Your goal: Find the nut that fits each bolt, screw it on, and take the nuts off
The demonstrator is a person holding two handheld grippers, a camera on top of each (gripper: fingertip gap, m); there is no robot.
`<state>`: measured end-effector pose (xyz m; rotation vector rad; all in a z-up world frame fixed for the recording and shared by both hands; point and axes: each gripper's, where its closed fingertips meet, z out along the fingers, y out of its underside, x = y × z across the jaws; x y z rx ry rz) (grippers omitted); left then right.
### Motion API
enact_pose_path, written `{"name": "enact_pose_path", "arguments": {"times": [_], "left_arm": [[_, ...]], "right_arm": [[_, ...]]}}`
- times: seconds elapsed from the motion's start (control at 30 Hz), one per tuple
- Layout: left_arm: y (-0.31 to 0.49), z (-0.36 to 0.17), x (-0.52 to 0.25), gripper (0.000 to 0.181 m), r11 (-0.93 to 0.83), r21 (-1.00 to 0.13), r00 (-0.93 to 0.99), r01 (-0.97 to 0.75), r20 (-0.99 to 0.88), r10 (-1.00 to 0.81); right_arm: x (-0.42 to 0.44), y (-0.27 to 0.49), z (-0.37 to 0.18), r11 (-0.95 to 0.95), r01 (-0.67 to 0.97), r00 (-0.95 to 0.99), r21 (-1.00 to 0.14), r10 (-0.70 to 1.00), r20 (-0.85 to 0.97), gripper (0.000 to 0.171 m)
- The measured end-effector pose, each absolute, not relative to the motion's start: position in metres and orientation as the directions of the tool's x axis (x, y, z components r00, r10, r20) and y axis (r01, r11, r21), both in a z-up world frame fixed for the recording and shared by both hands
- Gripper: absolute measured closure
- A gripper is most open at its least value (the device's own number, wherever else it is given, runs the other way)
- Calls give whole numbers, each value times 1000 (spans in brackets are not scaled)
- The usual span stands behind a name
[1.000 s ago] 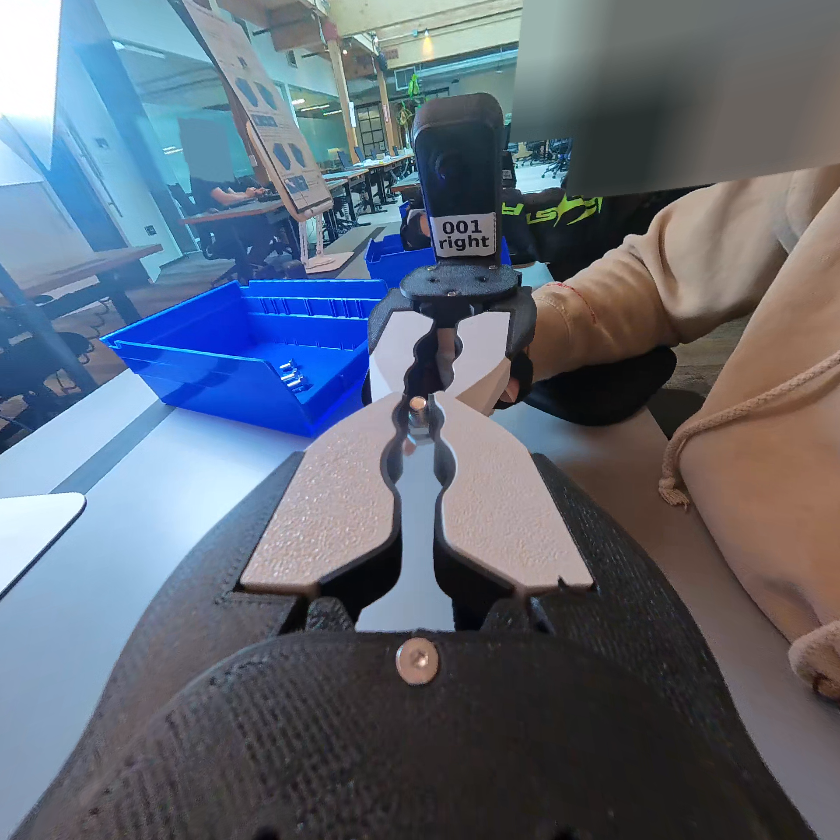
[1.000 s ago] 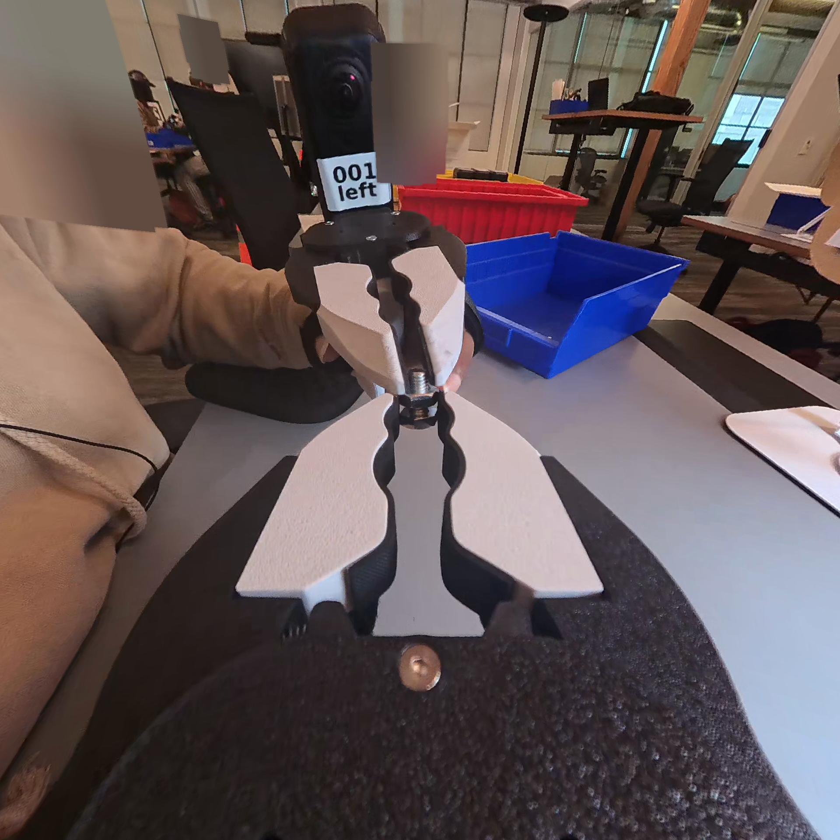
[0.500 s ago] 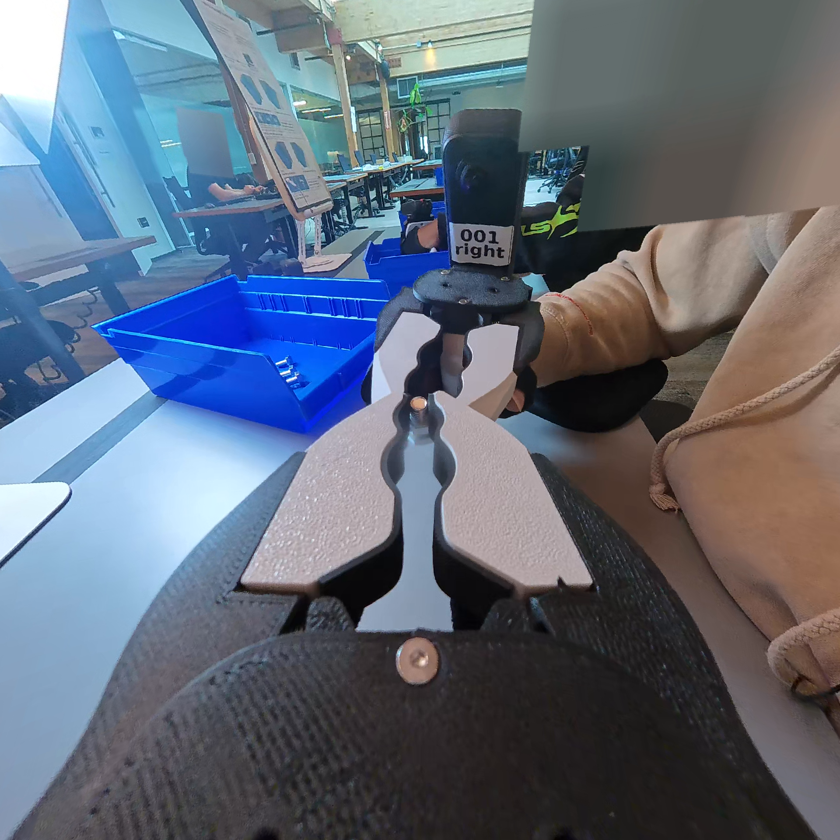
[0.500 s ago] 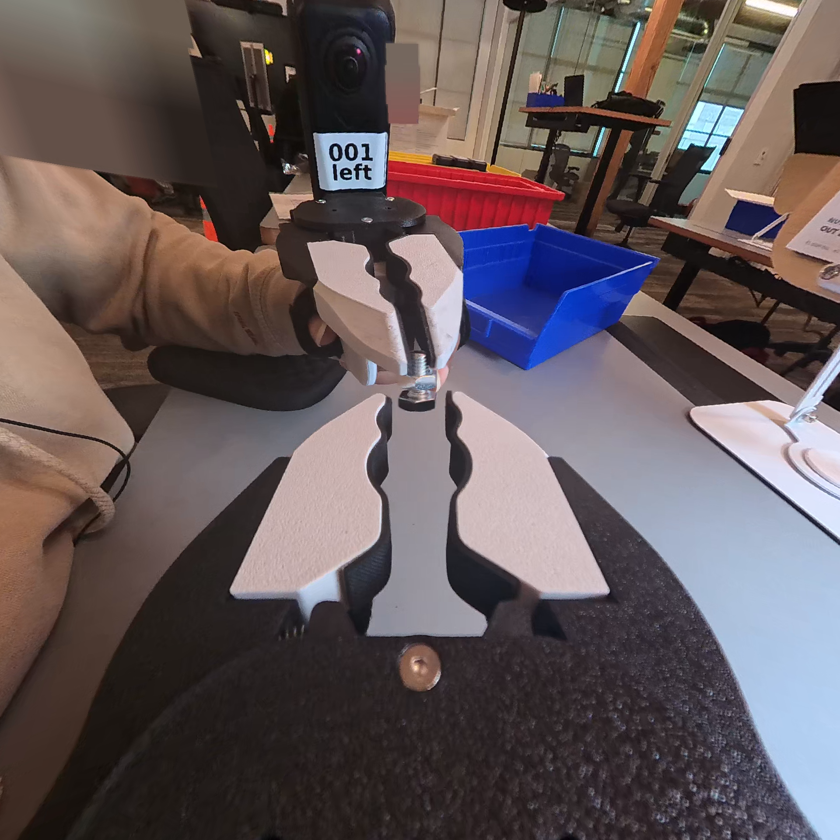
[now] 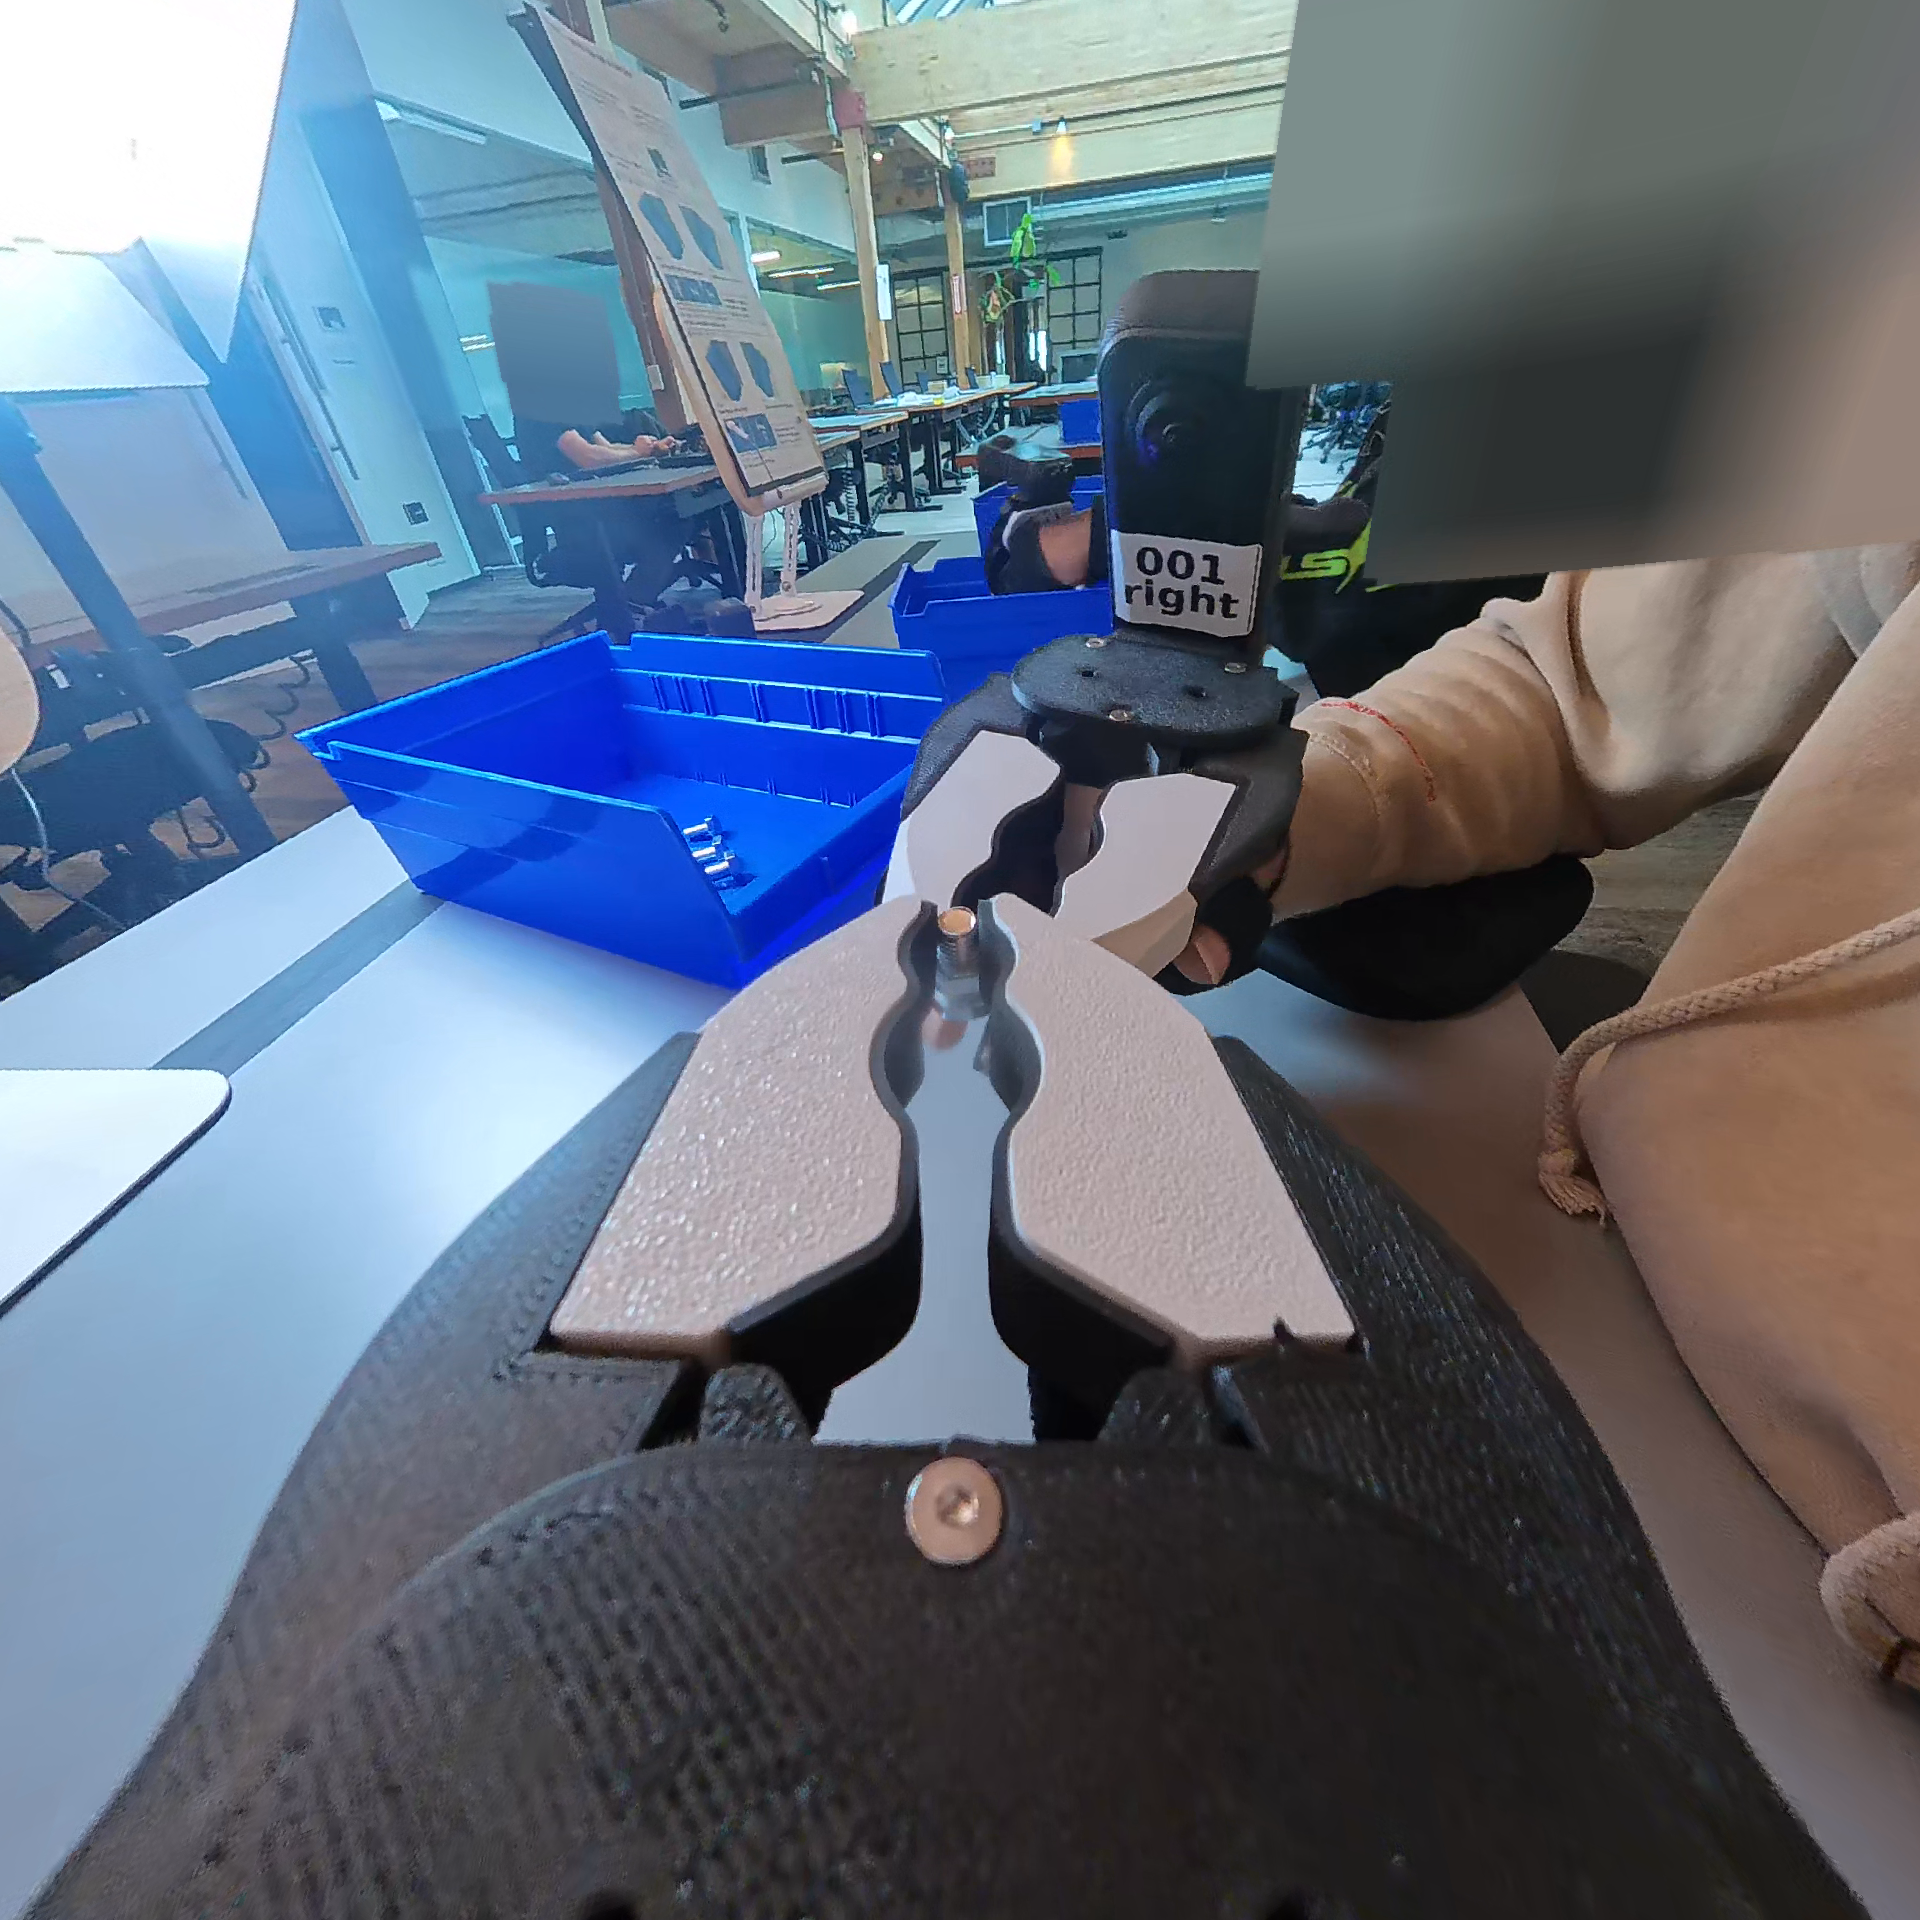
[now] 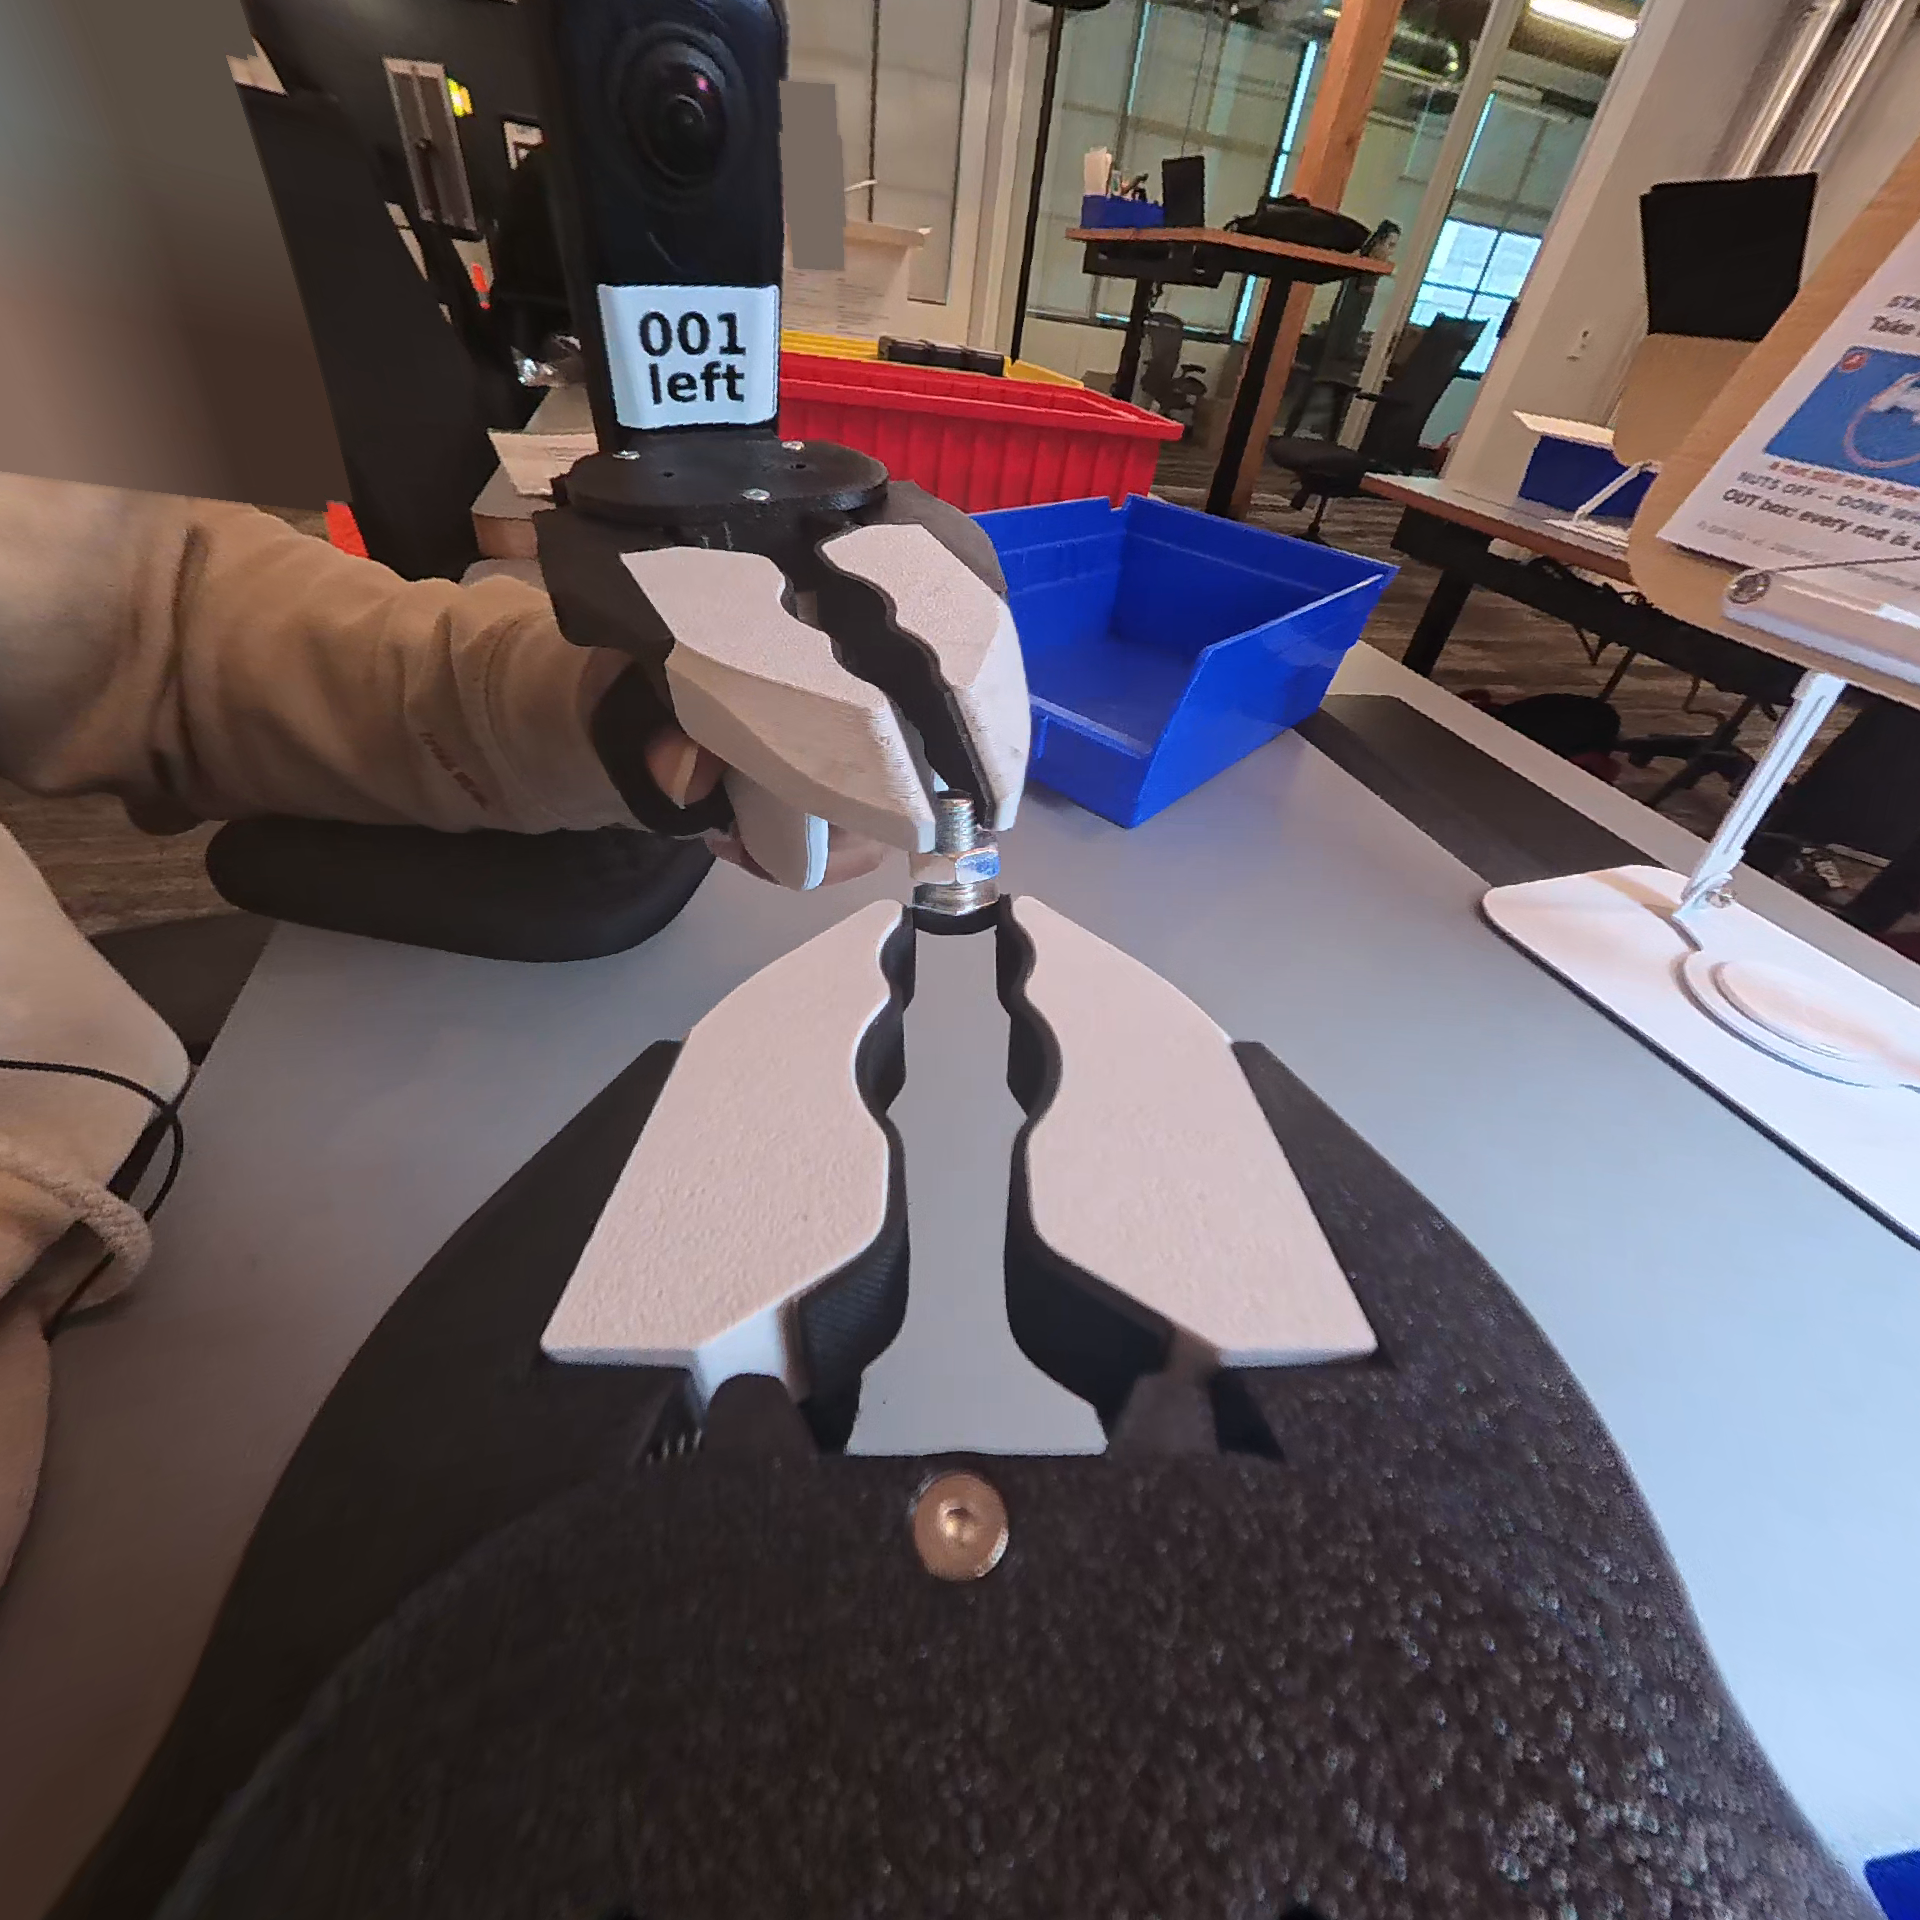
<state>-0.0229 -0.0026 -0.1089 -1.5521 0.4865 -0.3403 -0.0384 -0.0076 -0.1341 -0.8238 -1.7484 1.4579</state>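
A grey table (image 6: 1403, 1039) is seen beneath everything, with a white stand base (image 6: 1683, 966) resting on it at the right of the right wrist view. A blue bin (image 5: 582, 821) is set on the table in the left wrist view, and a few small bolts (image 5: 712, 854) are lying inside it near its front wall. Another blue bin (image 6: 1195, 644) is seen in the right wrist view, with a red bin (image 6: 966, 426) behind it. A beige sleeve (image 5: 1538, 748) is visible behind the right tongs.

The left tongs (image 6: 961, 816) are held above the table, pointing downward, and are pressed together on the threaded end of a bolt (image 6: 954, 826). In the left wrist view the same tongs (image 5: 956, 935) are seen closed around the bolt (image 5: 957, 935), whose bare end faces the camera.

The right tongs (image 6: 954, 914) are spread slightly, with the tips just beside the lower end of the bolt; whether they touch it cannot be told. In the left wrist view these tongs (image 5: 1023, 894) are seen just behind the left ones, with a gap between the white fingers (image 5: 1153, 862).

A silver nut (image 6: 956, 864) is threaded on the bolt, sitting just above the head, between the two sets of tips. In the left wrist view the nut (image 5: 961, 995) is seen partly hidden between the left fingers.
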Motion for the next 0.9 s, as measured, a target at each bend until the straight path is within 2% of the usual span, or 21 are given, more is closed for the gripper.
{"name": "enact_pose_path", "arguments": {"times": [0.2, 0.3, 0.4, 0.6, 0.63, 0.67, 0.9], "left_arm": [[-2, -104, -22, 174, 27, -998, 865, -58, -63, -497], [-3, -102, -23, 152, 13, -1000, 861, -18, -22, -508], [-3, -107, -21, 145, -16, -1000, 850, -4, 5, -527], [-8, -111, -12, 150, -54, -998, 817, -9, 24, -577], [-14, -109, -9, 170, -50, -999, 785, -6, 26, -619], [-18, -104, -9, 171, -32, -999, 773, 19, 35, -633], [-3, -109, -22, 149, -50, -997, 835, 57, 75, -544]], "right_arm": [[-37, -7, -129, 130, 19, -538, -991, 837, 100, 157], [-34, -8, -129, 93, 36, -570, -995, 820, 56, 157], [-31, -10, -128, 41, 49, -608, -998, 794, 2, 157], [-32, -4, -126, -31, 81, -614, -996, 785, -75, 157], [-34, 3, -124, -52, 84, -589, -995, 803, -92, 157], [-37, 12, -124, -61, 88, -562, -994, 821, -101, 157], [-35, 3, -127, -62, 105, -591, -993, 799, -112, 157]]}}
